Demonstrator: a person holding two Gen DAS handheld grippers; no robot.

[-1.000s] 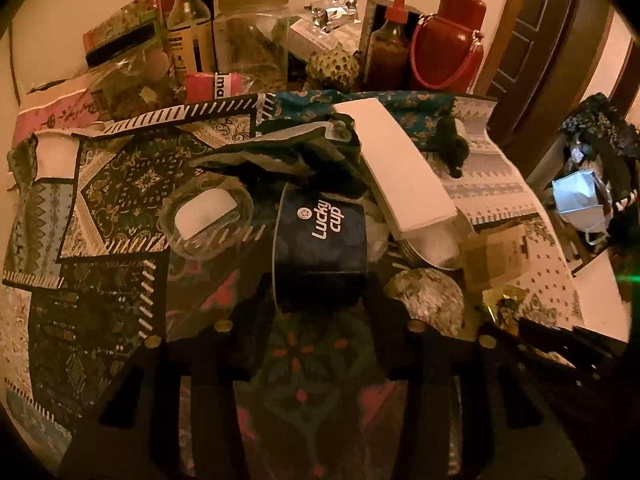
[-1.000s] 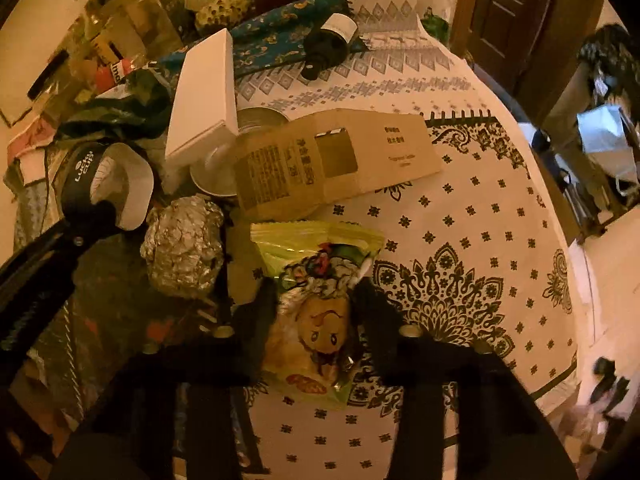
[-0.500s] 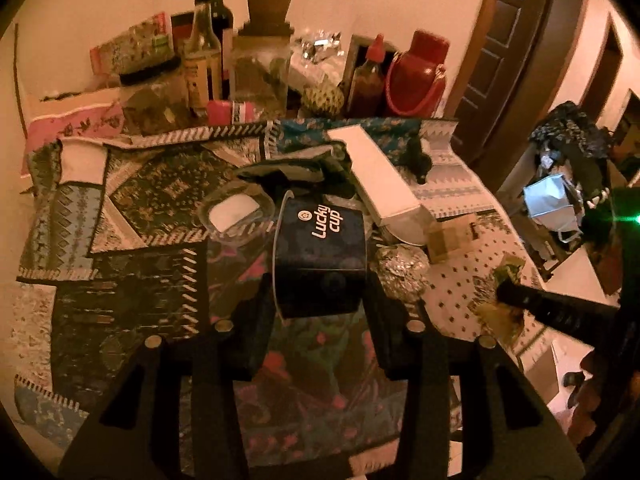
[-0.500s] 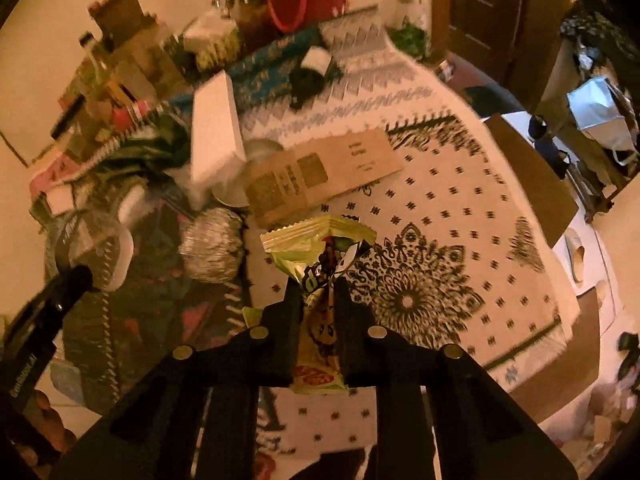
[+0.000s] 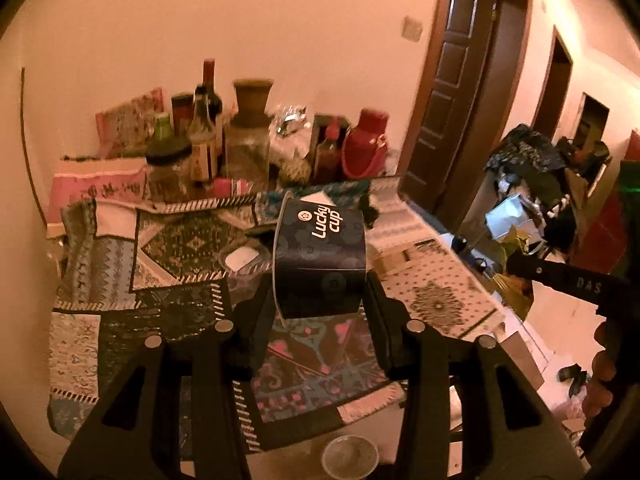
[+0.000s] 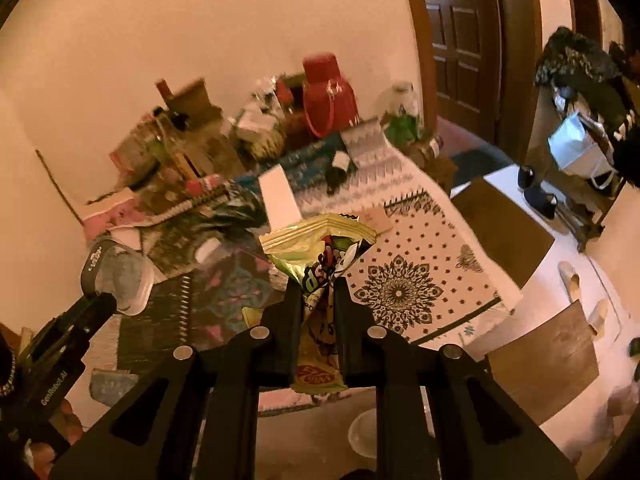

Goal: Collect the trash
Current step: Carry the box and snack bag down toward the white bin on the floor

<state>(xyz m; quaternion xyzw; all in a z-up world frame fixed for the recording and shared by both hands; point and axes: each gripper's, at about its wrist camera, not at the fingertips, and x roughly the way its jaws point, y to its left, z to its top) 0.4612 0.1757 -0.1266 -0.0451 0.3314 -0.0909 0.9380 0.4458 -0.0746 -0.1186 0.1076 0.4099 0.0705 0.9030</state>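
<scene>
Dark navy paper cup (image 5: 320,256) printed "Lucky cup", lying on its side and clamped between the two black fingers of the left gripper (image 5: 320,304), held in the air above the patchwork-patterned tablecloth (image 5: 160,248); white rim of the cup turned to the left in the left wrist view. Yellow-green crinkled foil snack wrapper (image 6: 320,248) pinched between the nearly closed black fingers of the right gripper (image 6: 318,292), upper end fanned out above the fingertips, lower end hanging down between the finger bases, likewise raised clear of the white tablecloth with black floral medallions (image 6: 420,272). Same cup seen from the right wrist view at far left (image 6: 116,276), open white mouth facing the camera, gripped by the left gripper (image 6: 100,304). Right gripper visible at the right edge of the left wrist view as a black bar (image 5: 560,276), wrapper largely hidden behind it. Remaining on the table: long white rectangular box (image 6: 278,196), small dark bottle with a white cap (image 6: 338,168) lying on the cloth, clear round plastic lid (image 5: 242,258) just left of the held cup. At the wall end of the table: red plastic jug with a handle (image 6: 328,96), glass bottles and jars (image 5: 204,136), somewhat blurred. Small round pale bowl (image 5: 350,456) on the floor below the table edge.
</scene>
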